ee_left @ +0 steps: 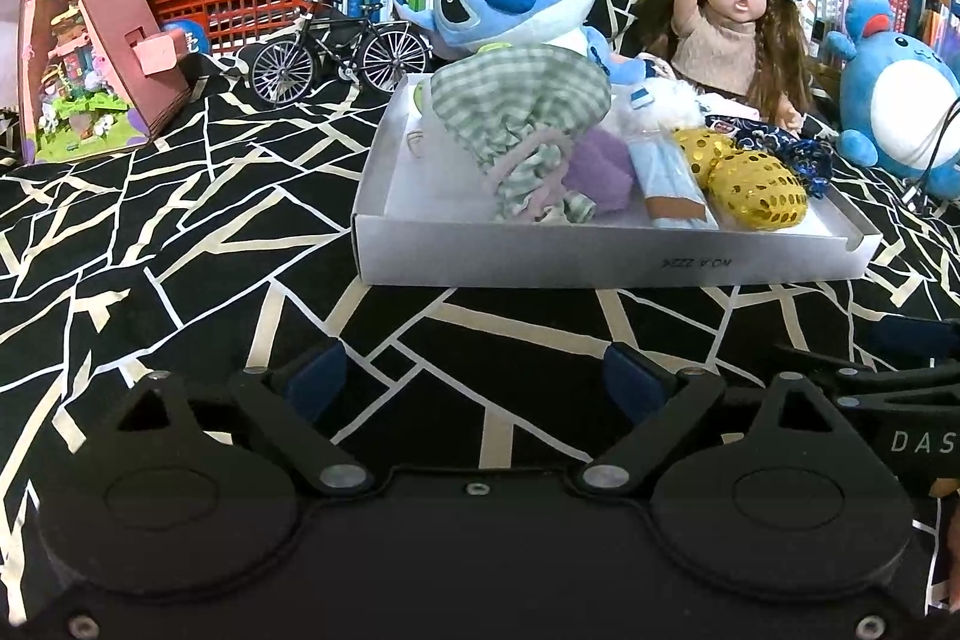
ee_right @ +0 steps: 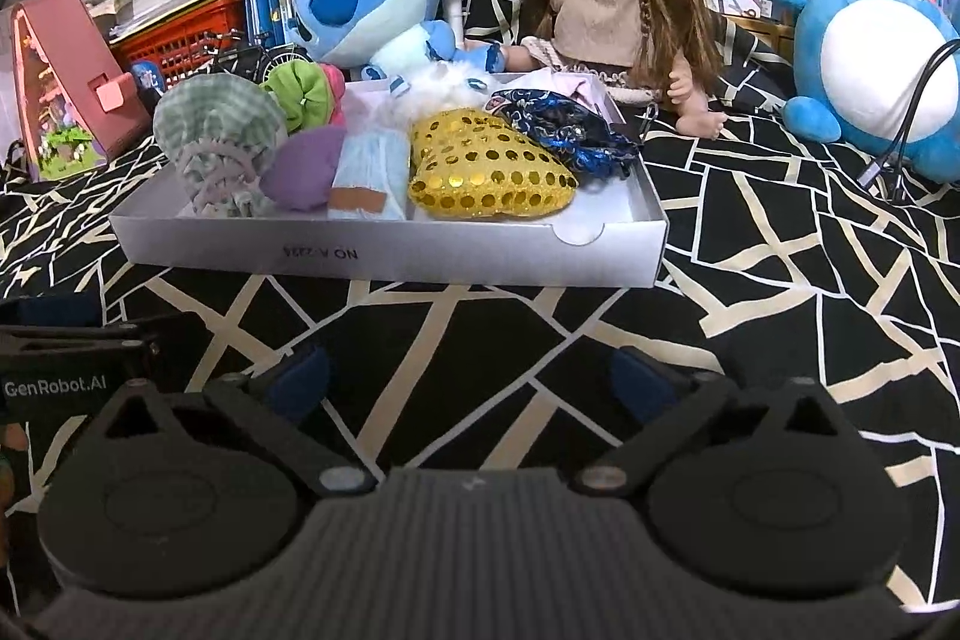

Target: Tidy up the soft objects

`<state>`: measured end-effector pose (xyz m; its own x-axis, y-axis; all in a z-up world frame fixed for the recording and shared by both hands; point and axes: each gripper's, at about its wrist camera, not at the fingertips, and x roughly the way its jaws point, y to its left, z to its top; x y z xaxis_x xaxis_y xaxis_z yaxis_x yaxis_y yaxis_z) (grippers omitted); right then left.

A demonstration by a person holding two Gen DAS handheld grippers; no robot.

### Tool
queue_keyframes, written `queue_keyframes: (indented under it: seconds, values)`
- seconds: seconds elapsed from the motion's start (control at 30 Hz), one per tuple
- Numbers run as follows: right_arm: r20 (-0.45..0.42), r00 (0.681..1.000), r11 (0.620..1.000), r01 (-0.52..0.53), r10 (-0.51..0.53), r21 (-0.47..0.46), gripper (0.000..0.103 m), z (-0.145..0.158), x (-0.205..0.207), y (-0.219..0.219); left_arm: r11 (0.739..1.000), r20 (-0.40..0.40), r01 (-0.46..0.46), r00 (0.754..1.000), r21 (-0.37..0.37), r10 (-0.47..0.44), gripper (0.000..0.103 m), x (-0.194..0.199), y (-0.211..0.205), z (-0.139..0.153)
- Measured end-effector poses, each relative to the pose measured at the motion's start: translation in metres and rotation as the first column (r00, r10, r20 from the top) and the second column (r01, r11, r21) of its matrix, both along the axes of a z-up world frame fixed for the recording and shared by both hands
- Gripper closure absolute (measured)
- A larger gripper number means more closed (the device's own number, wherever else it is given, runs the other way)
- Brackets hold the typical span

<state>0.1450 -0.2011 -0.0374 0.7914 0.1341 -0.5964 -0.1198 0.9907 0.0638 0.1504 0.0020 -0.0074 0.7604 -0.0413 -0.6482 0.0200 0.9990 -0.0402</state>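
Black patterned surface (ee_left: 180,280) carries a white tray (ee_left: 600,262) of soft pouches at twelve o'clock. Gold sequin pouch (ee_right: 489,172) looks light, limp, slippery: pinch mid-body. Left gripper (ee_left: 474,382) and right gripper (ee_right: 471,382) both released, empty.

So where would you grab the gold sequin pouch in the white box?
Take the gold sequin pouch across its bulging middle, coming from above: it lies flat against the white box front wall, and the open right gripper sits nearest.
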Motion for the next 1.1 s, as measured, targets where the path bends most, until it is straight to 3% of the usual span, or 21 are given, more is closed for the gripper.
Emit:
queue_keyframes:
  seconds: [0.3, 1.1]
  values:
    - [-0.003, 1.000, 1.000, 0.003, -0.003, -0.017, 0.000, -0.0015, 0.0000, 0.0021, 1.000, -0.021, 0.000, 1.000, 0.030, 0.001, 0.001, 0.0032, -0.0037, -0.0025]
    - [-0.005, 1.000, 0.999, 0.001, -0.001, -0.035, 0.000, -0.0034, 0.0003, 0.0047, 0.999, -0.023, -0.003, 1.000, 0.036, 0.003, 0.000, 0.0043, -0.0045, -0.0031]
